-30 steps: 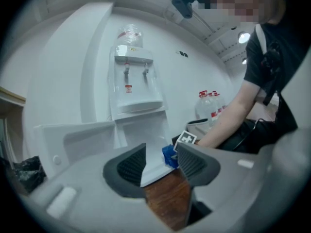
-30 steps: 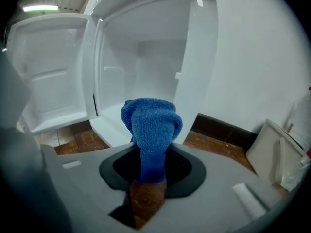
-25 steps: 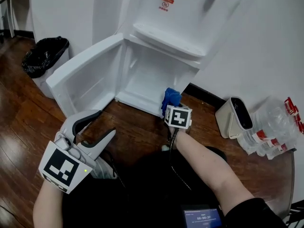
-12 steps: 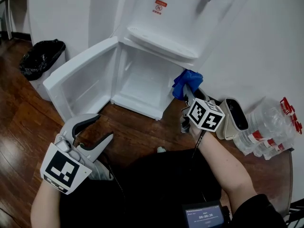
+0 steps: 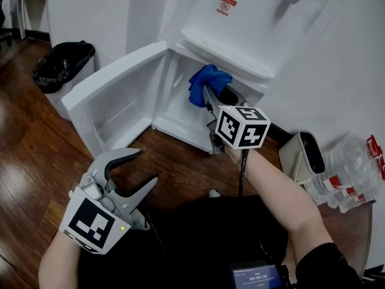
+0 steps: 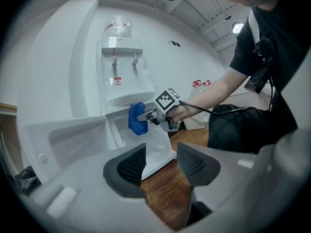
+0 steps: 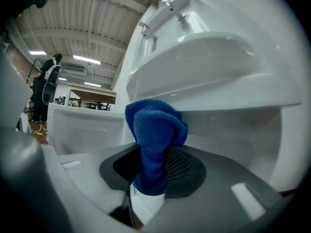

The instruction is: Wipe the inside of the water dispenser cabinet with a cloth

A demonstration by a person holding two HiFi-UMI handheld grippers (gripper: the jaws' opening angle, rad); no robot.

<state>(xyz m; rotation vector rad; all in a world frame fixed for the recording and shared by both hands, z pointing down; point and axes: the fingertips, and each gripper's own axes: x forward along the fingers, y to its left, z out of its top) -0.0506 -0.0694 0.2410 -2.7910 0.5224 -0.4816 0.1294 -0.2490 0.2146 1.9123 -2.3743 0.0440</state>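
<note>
The white water dispenser [image 5: 240, 17] stands with its lower cabinet [image 5: 180, 110] open and the door [image 5: 114, 95] swung out to the left. My right gripper [image 5: 207, 93] is shut on a bunched blue cloth [image 5: 206, 82], held at the top of the cabinet opening, just under the drip shelf. In the right gripper view the cloth [image 7: 154, 135] hangs between the pads, with the cabinet's white inside [image 7: 233, 125] behind it. My left gripper [image 5: 146, 166] hovers low over the wood floor, open with nothing in it. In its own view the left gripper [image 6: 160, 161] looks toward the cloth [image 6: 137, 119].
A bin with a black bag [image 5: 63, 65] stands left of the door. Right of the dispenser are a beige container [image 5: 304, 155] and a pack of water bottles [image 5: 355, 173]. A small screen [image 5: 258, 277] shows at the bottom edge.
My right gripper has risen with the cloth from the cabinet's lower front edge to the top of its opening. The left gripper has barely moved.
</note>
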